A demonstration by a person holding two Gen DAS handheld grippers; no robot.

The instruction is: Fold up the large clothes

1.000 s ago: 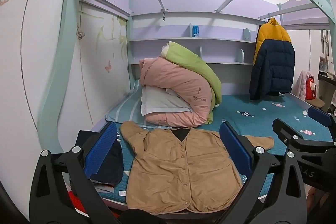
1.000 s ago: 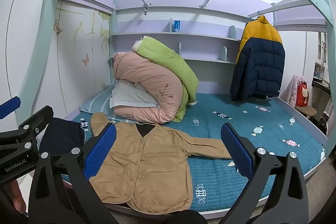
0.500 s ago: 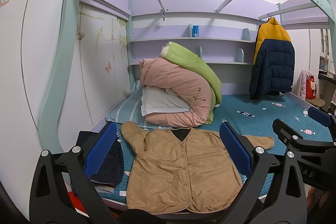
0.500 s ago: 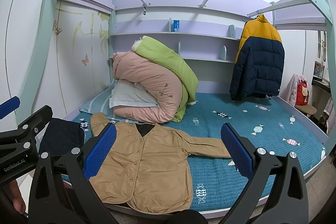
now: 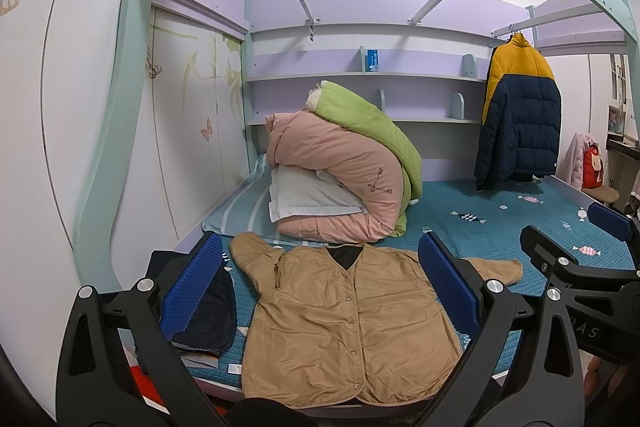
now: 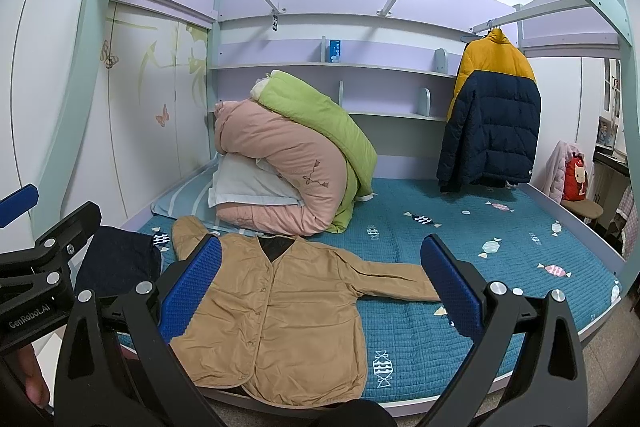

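A tan jacket (image 5: 344, 323) lies flat and face up on the bed (image 5: 520, 227), at its near edge, buttoned down the front with a dark lining showing at the neck. One sleeve stretches out sideways over the teal quilt; the other is bent up toward the pillow end. The left gripper (image 5: 320, 291) hangs above the jacket with its jaws spread wide, holding nothing, its blue pads framing the garment's body. The right gripper (image 6: 320, 291) is just as wide and empty, hovering over the jacket's outstretched sleeve side. Each gripper shows at the edge of the other's view.

Just beside the jacket, at the bed's corner, sits a dark garment (image 6: 120, 259). Behind it, a pink duvet (image 5: 344, 179) is bundled over a white pillow (image 5: 308, 199), with a green duvet (image 5: 368, 127) draped on top. A yellow and navy coat (image 6: 492, 115) hangs from a rail at the far end.
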